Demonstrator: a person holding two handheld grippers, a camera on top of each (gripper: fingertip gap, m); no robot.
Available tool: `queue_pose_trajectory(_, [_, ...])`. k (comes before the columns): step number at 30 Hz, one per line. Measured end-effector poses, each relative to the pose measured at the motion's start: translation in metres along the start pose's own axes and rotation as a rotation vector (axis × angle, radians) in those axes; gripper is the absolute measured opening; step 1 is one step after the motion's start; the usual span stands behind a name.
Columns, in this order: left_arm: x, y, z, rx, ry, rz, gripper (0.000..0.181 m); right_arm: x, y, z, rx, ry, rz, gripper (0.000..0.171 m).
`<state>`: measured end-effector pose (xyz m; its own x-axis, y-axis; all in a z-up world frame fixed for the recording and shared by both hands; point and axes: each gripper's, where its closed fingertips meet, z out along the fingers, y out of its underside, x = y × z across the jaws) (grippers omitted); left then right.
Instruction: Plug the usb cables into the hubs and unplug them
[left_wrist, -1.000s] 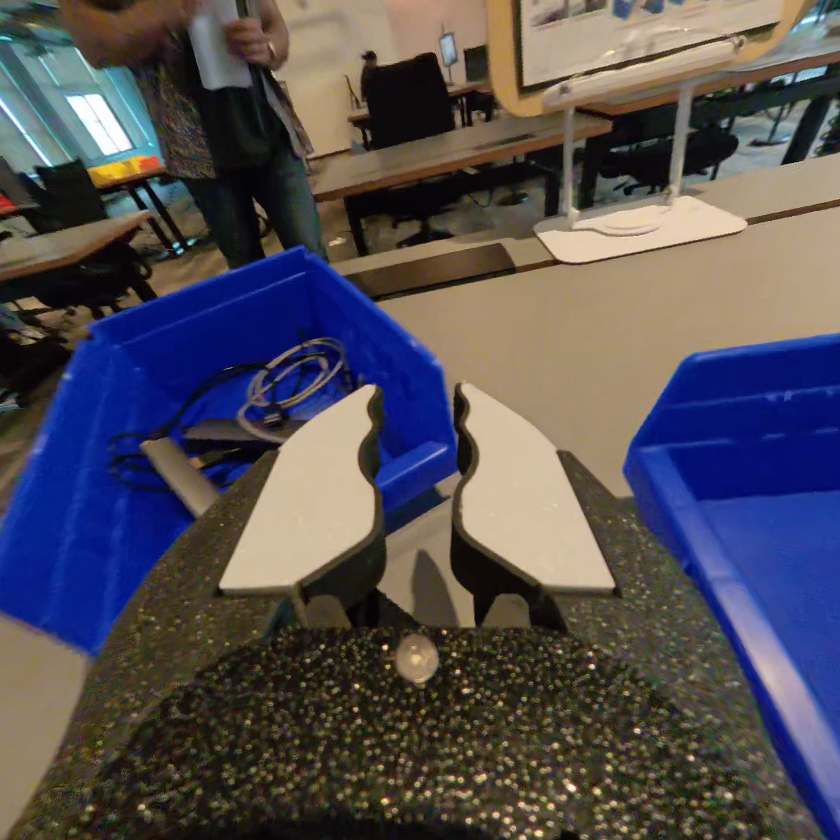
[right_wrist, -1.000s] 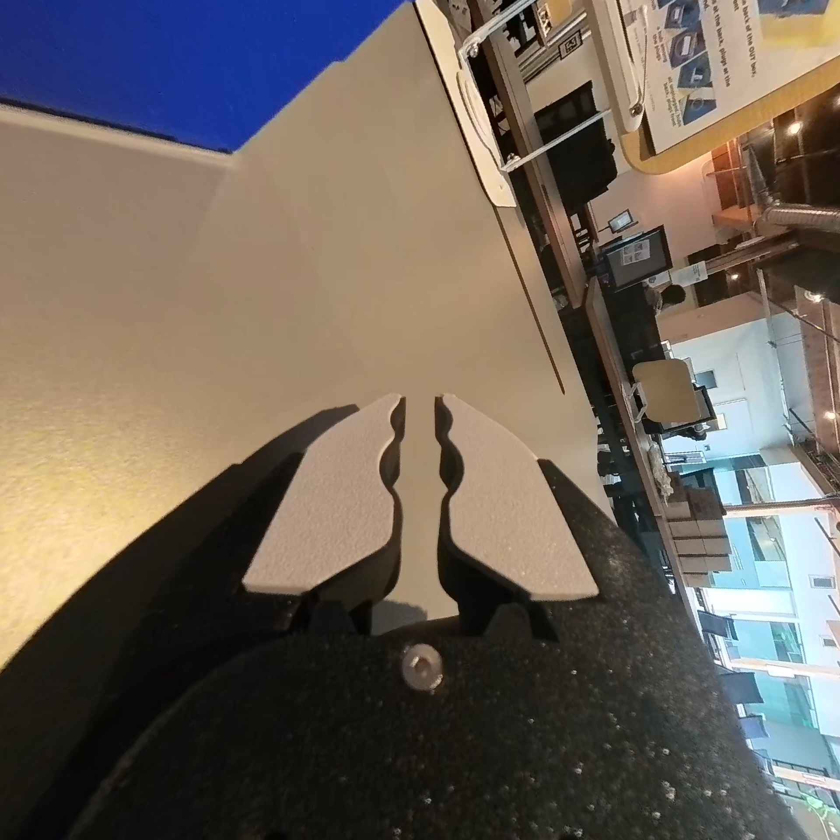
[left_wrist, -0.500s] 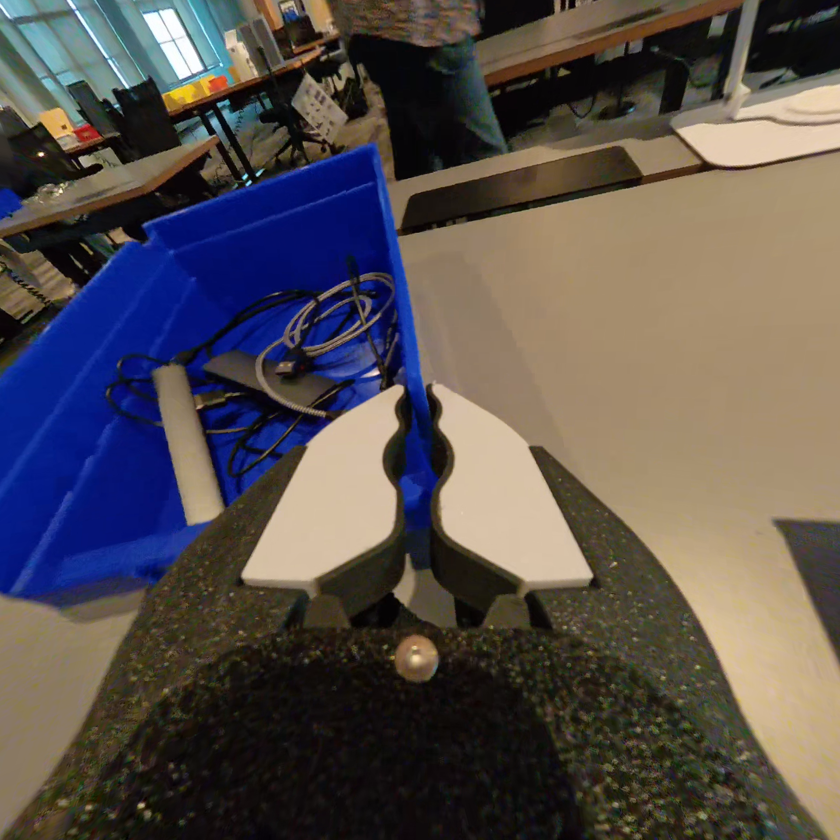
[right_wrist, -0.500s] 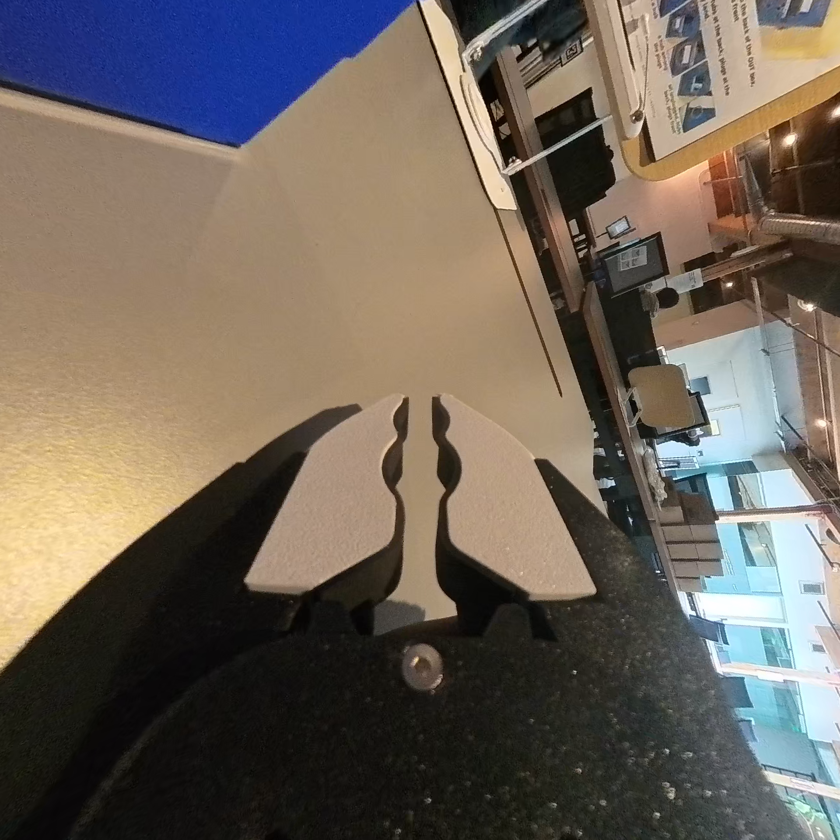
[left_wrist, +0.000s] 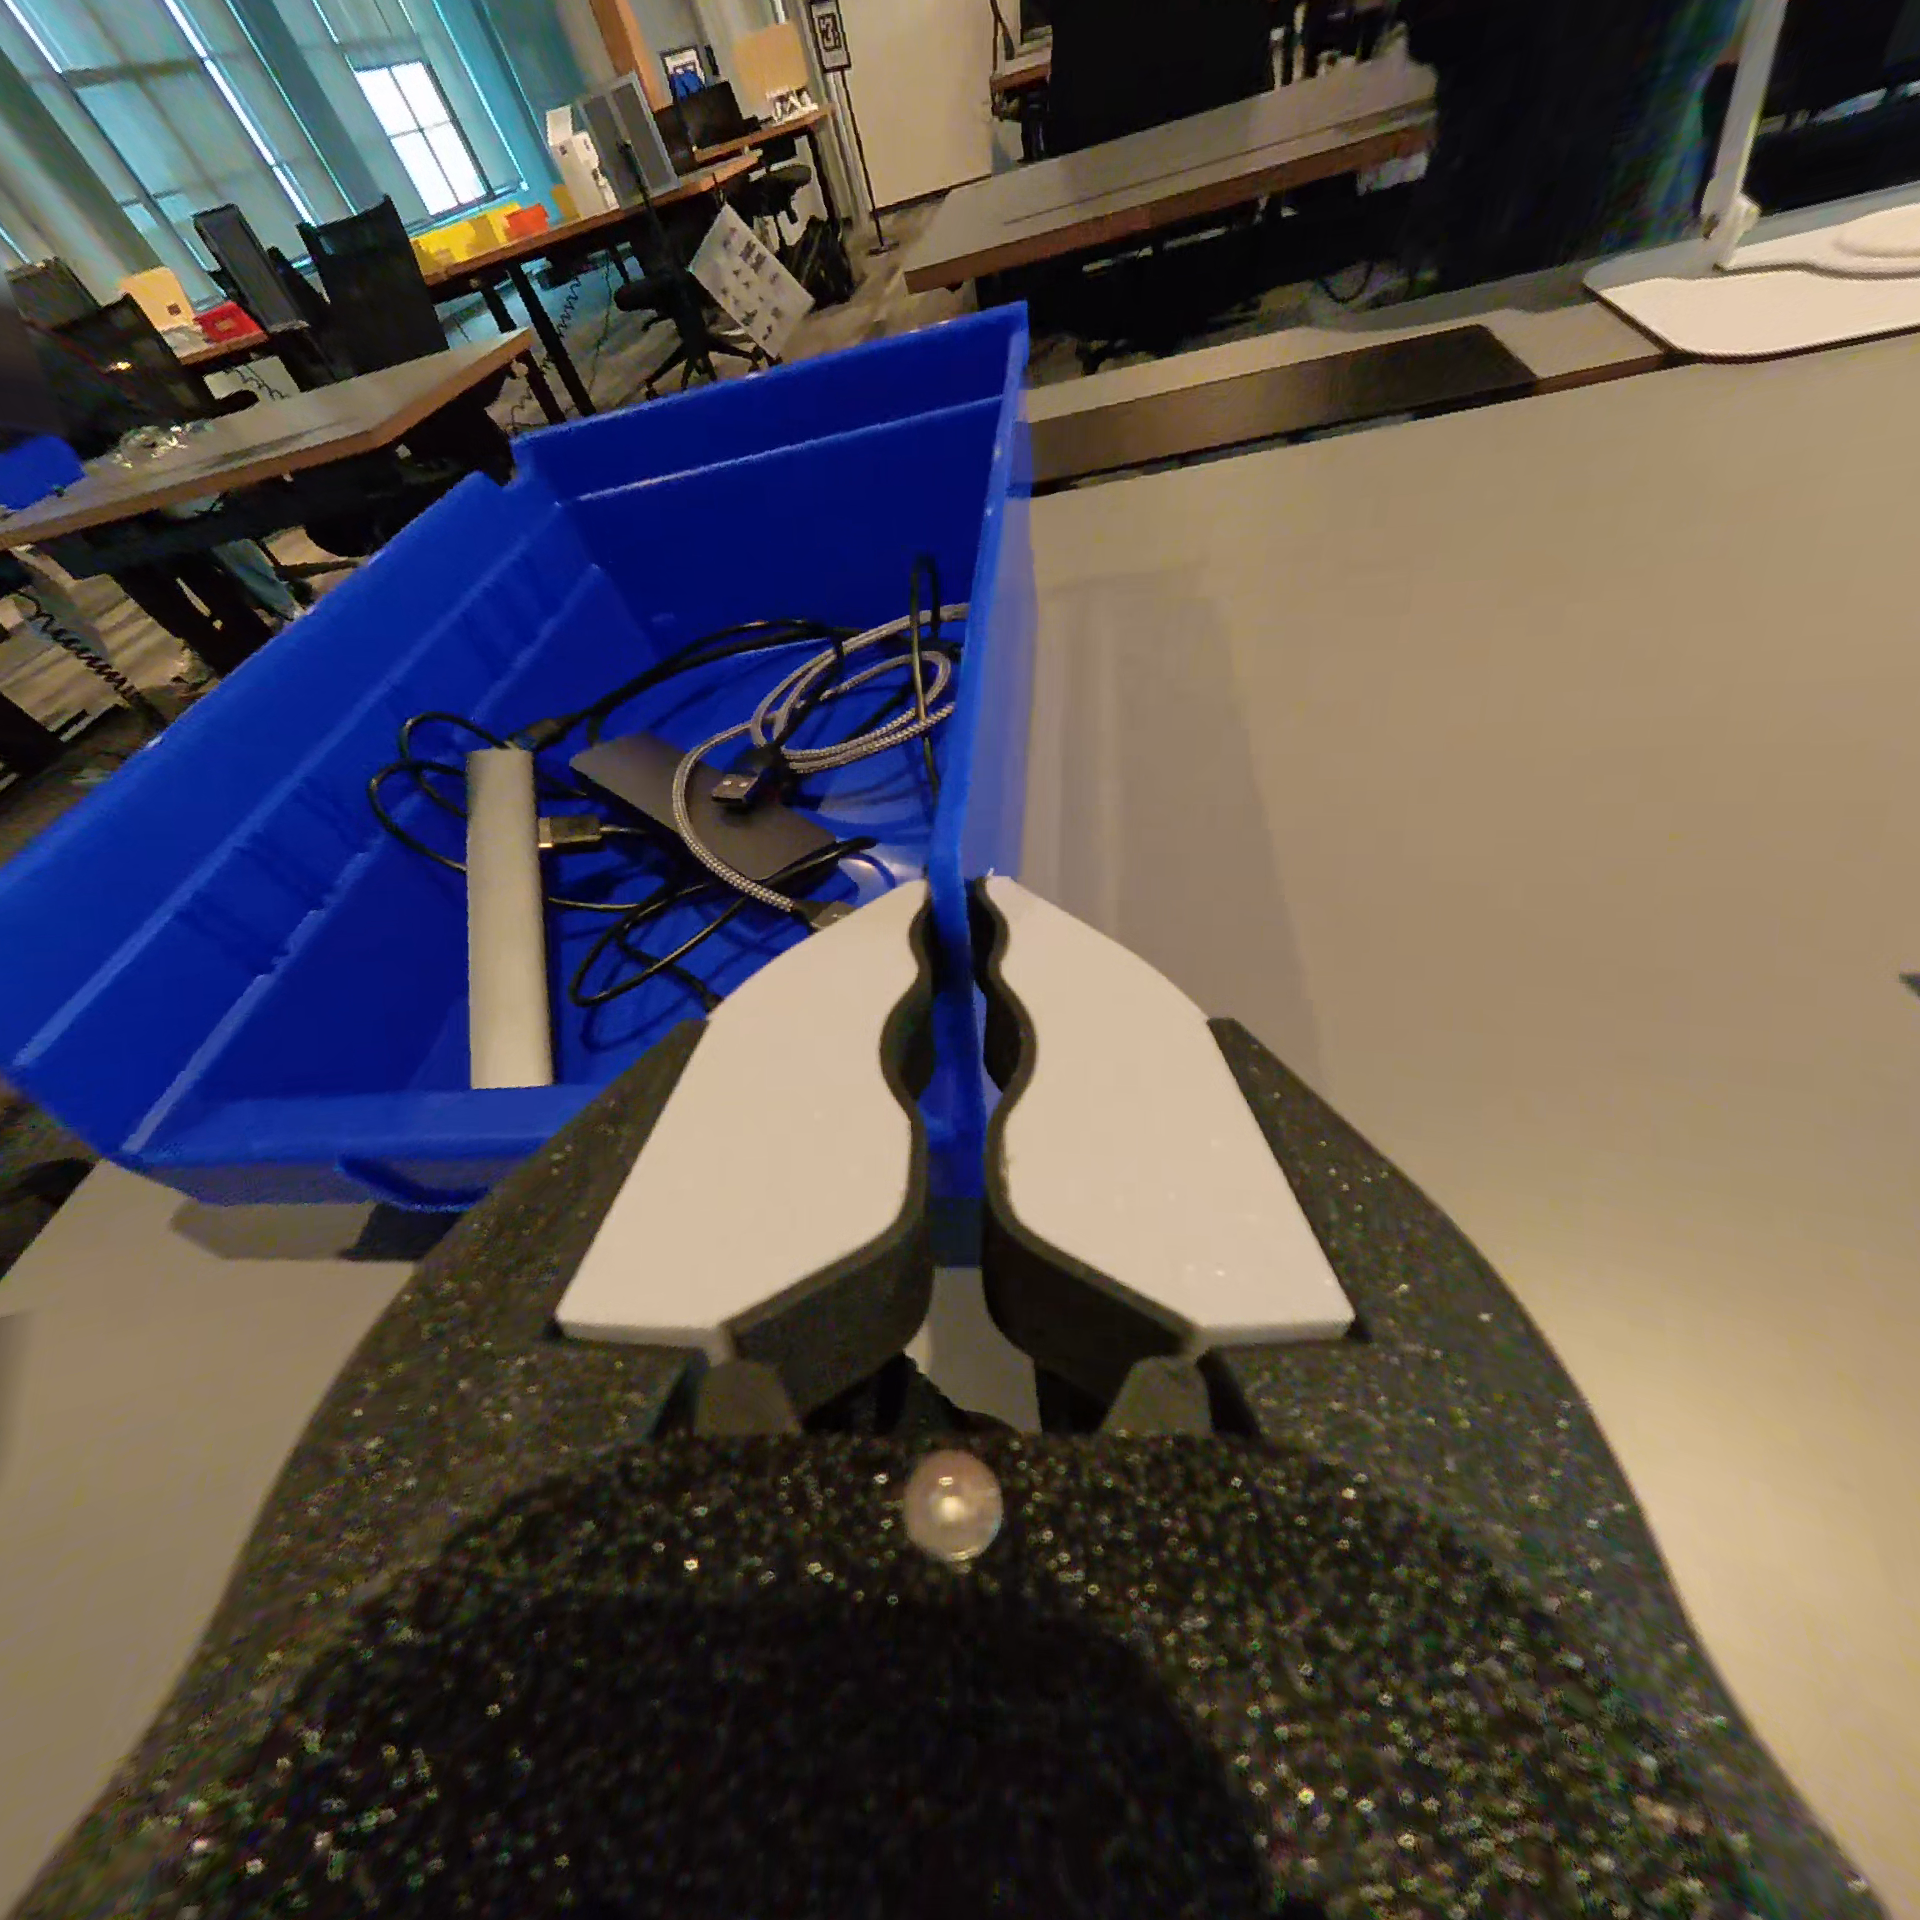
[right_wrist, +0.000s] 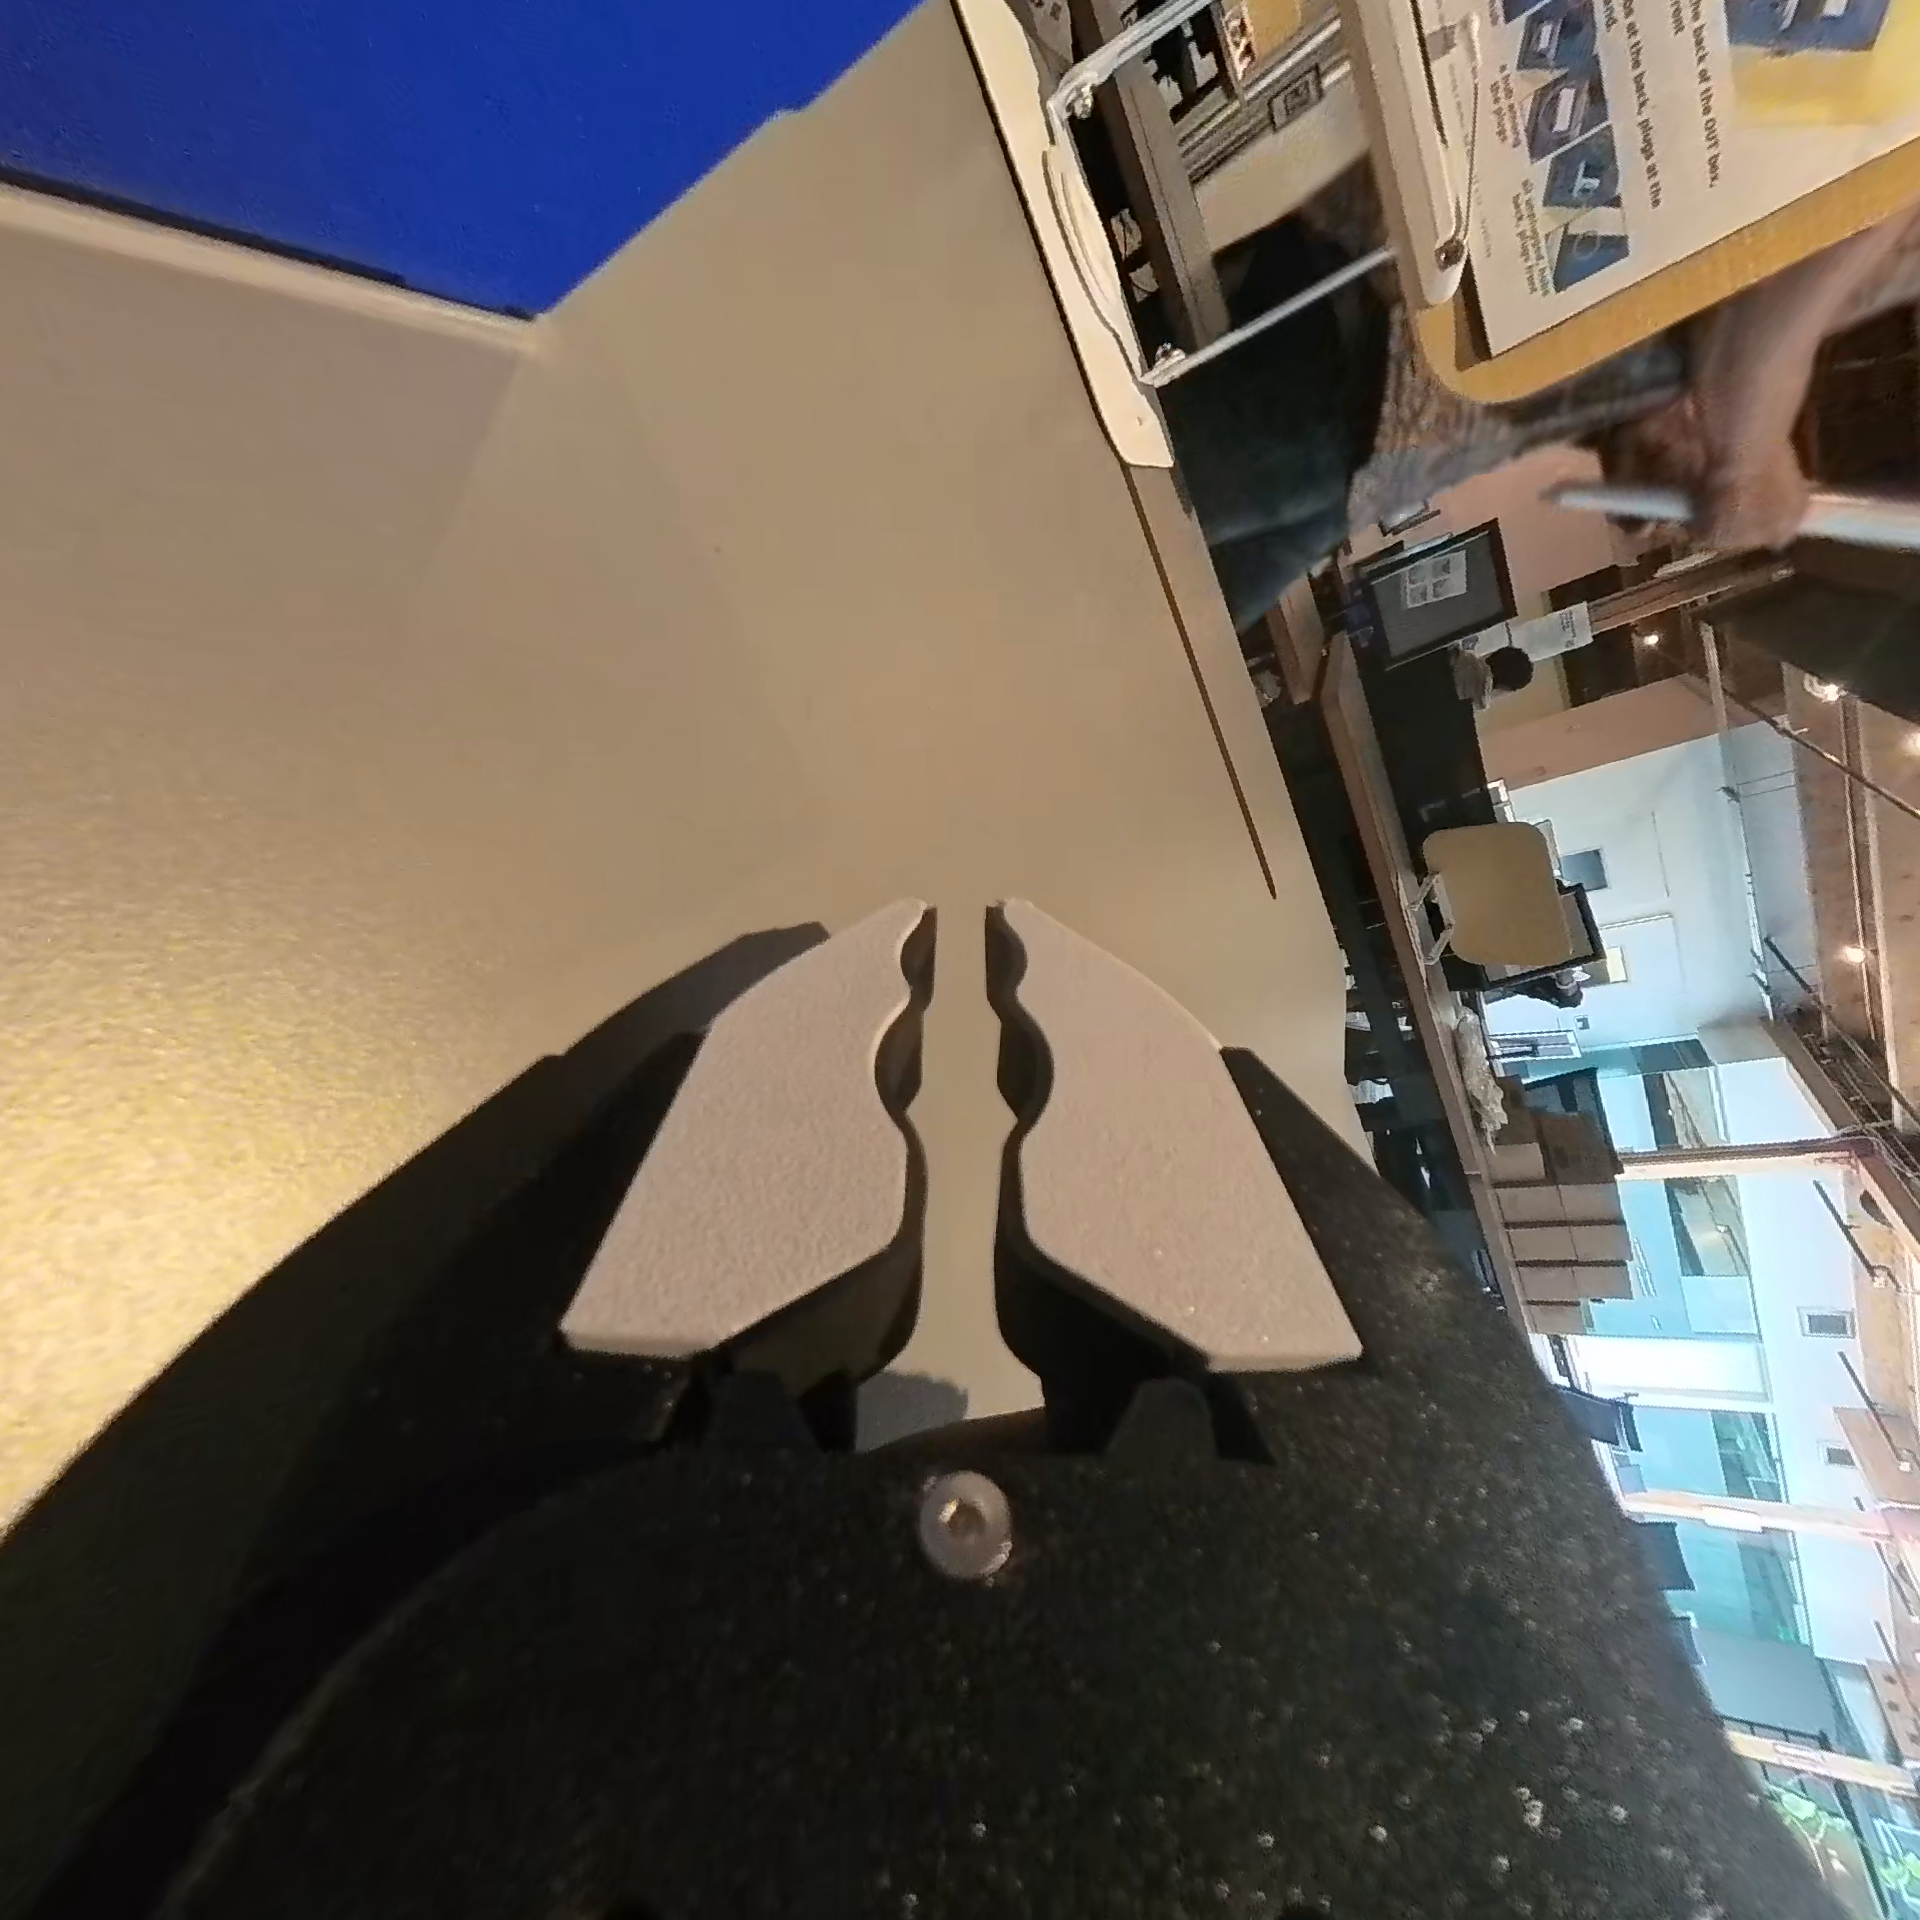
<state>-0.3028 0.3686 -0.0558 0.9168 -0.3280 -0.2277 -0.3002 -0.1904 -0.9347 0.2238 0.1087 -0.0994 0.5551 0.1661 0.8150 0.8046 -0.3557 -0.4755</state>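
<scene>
The big grey table filled most of both views. A blue bin sat on it at the left. Its right wall stood between the 2 fingers of the left tool. The gap there was narrow, and I cannot tell if the fingers pinched the wall or only sat beside it. Inside the bin lay a long grey stick hub and a flat dark hub. A grey braided cable lay coiled on top of the dark hub, and thin black cables looped around both. The right tool lay tipped on its side low over the bare table, with a narrow gap and nothing in it.
</scene>
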Motion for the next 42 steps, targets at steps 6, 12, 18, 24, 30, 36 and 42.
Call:
queue_pose_trajectory(6, [0.001,0.000,-0.001,0.002,-0.021,0.019,0.005,0.000,0.000,0.000,0.004,-0.002,0.011,0.010])
queue_pose_trajectory(12, [0.000,0.000,-0.001,0.002,-0.040,0.035,0.005,0.009,-0.003,-0.007,0.044,0.005,0.103,0.010])
queue_pose_trajectory(18, [0.001,-0.009,-0.011,0.088,-0.135,0.144,0.019,0.048,-0.045,-0.072,0.283,-0.089,0.465,0.013])
queue_pose_trajectory(24, [0.003,-0.023,-0.028,0.223,-0.162,0.164,0.026,0.019,-0.154,-0.180,0.693,-0.491,0.507,0.016])
queue_pose_trajectory(30, [0.008,-0.025,-0.033,0.255,-0.134,0.157,0.026,-0.050,-0.193,-0.179,0.596,-0.530,0.192,0.023])
queue_pose_trajectory(36, [0.022,-0.023,-0.035,0.241,-0.111,0.233,0.026,-0.067,-0.182,-0.160,0.466,-0.490,0.090,0.023])
queue_pose_trajectory(42, [0.025,-0.022,-0.034,0.236,-0.101,0.247,0.025,-0.035,-0.149,-0.127,0.303,-0.313,0.104,0.022])
